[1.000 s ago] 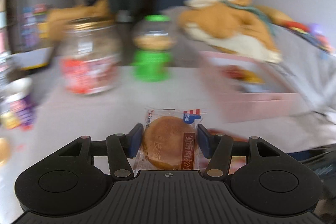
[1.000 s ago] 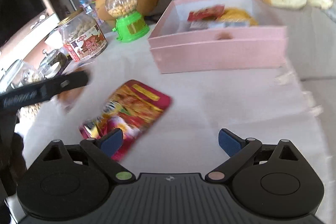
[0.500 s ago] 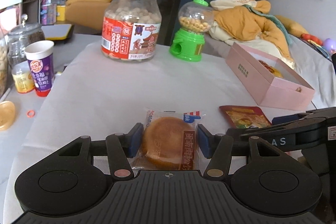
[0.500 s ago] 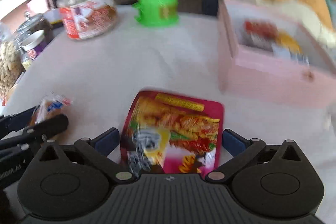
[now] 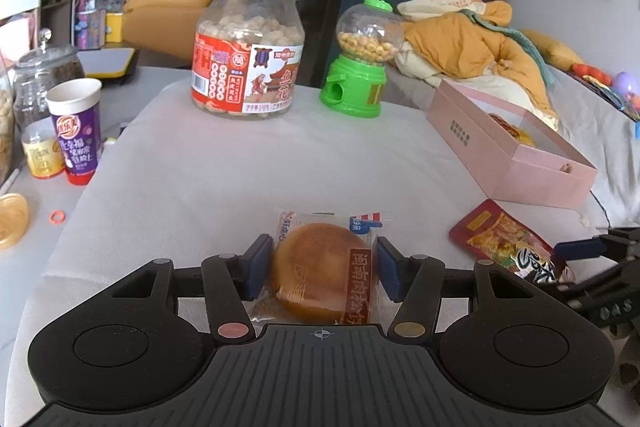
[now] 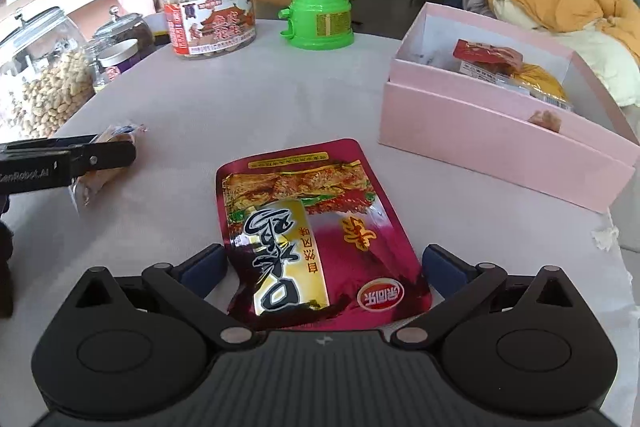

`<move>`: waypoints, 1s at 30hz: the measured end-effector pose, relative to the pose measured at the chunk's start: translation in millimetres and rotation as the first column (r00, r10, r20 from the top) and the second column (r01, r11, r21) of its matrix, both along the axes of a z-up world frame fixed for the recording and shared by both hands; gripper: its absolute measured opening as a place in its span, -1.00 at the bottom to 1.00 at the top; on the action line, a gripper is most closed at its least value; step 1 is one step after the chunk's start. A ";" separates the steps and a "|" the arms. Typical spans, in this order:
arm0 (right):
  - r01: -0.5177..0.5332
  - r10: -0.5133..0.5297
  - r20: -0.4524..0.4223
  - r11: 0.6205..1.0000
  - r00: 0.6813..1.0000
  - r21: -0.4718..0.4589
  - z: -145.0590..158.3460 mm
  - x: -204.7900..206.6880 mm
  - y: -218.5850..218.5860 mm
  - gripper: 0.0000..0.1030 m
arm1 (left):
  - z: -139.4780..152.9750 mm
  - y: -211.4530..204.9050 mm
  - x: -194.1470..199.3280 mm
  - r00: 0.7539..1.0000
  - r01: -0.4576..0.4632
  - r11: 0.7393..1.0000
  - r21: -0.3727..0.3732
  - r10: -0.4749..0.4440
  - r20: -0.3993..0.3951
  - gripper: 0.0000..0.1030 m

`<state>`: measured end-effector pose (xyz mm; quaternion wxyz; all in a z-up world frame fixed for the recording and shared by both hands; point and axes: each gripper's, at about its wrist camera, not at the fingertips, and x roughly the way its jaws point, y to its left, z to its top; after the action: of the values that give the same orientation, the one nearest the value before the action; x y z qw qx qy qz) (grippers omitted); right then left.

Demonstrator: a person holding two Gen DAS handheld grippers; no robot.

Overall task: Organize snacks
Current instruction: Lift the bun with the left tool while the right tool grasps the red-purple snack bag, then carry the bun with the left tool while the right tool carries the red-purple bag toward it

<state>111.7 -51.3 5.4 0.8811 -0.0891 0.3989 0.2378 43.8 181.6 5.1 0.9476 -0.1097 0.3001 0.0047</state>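
Observation:
My left gripper [image 5: 320, 269] is shut on a wrapped round pastry [image 5: 324, 267], held low over the white tablecloth; it also shows in the right wrist view [image 6: 100, 167]. My right gripper [image 6: 324, 263] is open, its blue pads on either side of a red snack pouch [image 6: 312, 231] lying flat on the cloth; the pouch also shows in the left wrist view [image 5: 504, 239]. An open pink box [image 6: 500, 135] with several snacks inside stands to the right, and appears in the left wrist view [image 5: 508, 151].
A peanut jar with a gold lid [image 5: 248, 47] and a green candy dispenser [image 5: 360, 63] stand at the back. A purple cup [image 5: 76, 131] and glass jars [image 6: 44, 83] stand at the left. Orange bedding [image 5: 472, 39] lies behind the box.
My right gripper has moved over the red pouch so it lies between the open fingers. My left gripper has kept hold of the pastry and swung to face the jars.

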 end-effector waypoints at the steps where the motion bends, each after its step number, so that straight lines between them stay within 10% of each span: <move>1: 0.016 -0.016 -0.006 1.000 1.000 -0.005 0.8 2.5 3.6 1.00 | 0.0 0.0 0.1 1.000 0.000 1.000 0.000 0.000 0.000 0.18; 14: 0.008 -0.010 -0.066 1.000 0.998 -0.027 2.2 33.8 22.5 1.00 | -0.2 0.1 -0.8 1.000 0.000 1.000 -0.005 0.000 0.000 0.18; 30: 0.028 -0.032 -0.074 0.998 0.997 -0.048 14.6 -9.5 -33.2 0.46 | -0.1 0.7 -0.4 1.000 0.001 1.000 -0.008 -0.001 0.000 0.18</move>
<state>102.2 -84.5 20.0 0.8668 -0.0947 0.4381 0.2184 43.3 182.3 5.0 0.9471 -0.1134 0.3002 0.0031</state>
